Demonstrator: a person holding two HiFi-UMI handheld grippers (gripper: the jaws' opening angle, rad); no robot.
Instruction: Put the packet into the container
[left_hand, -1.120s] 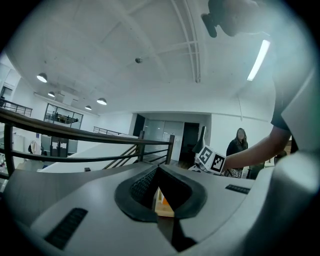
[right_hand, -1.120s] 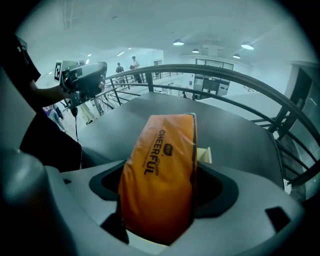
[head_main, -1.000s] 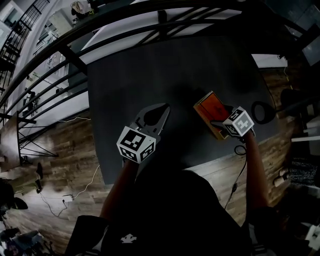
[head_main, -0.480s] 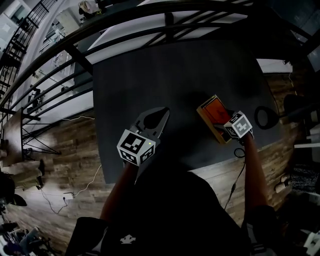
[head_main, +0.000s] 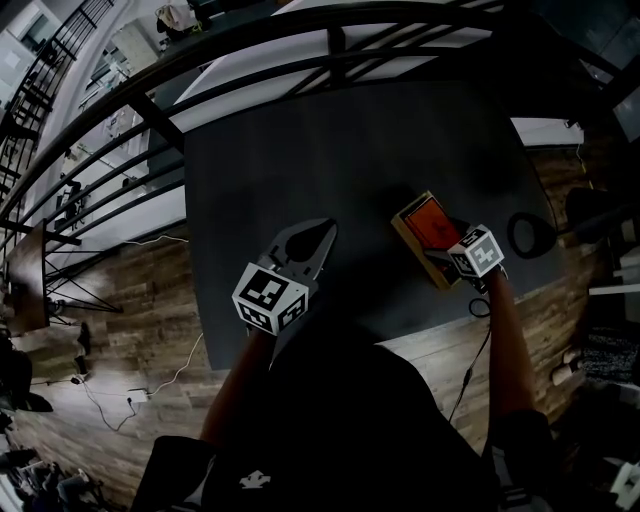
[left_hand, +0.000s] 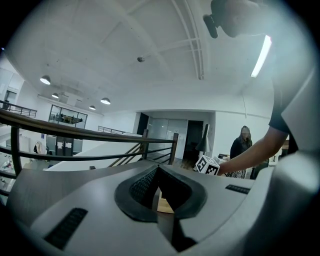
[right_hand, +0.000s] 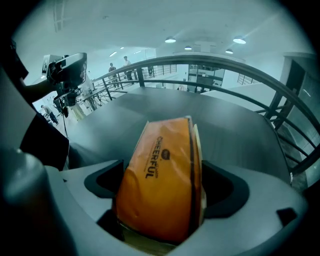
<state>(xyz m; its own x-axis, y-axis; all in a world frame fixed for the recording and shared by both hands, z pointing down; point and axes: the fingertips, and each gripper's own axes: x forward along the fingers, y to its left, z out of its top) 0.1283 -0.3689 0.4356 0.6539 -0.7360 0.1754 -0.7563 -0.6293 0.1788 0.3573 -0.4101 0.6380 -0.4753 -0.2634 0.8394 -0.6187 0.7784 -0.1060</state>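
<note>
Right gripper (right_hand: 164, 200) pointed steeply down at the near right of the dark grey table (head_main: 330, 150). Its jaws had just been opening and stood spread on either side of the glossy orange plastic packet (right_hand: 157, 165), apparently no longer squeezing it. That packet sat within the shallow tan wooden container (head_main: 412, 248). Left gripper (left_hand: 159, 170) hung roughly level at the near left, jaws pressed together on nothing. Puffy and crinkled, the packet looked light, soft and slick, likely to slip or crush under a hard squeeze. Its broad flat faces at mid-length seemed the best place to pinch it, gently.
</note>
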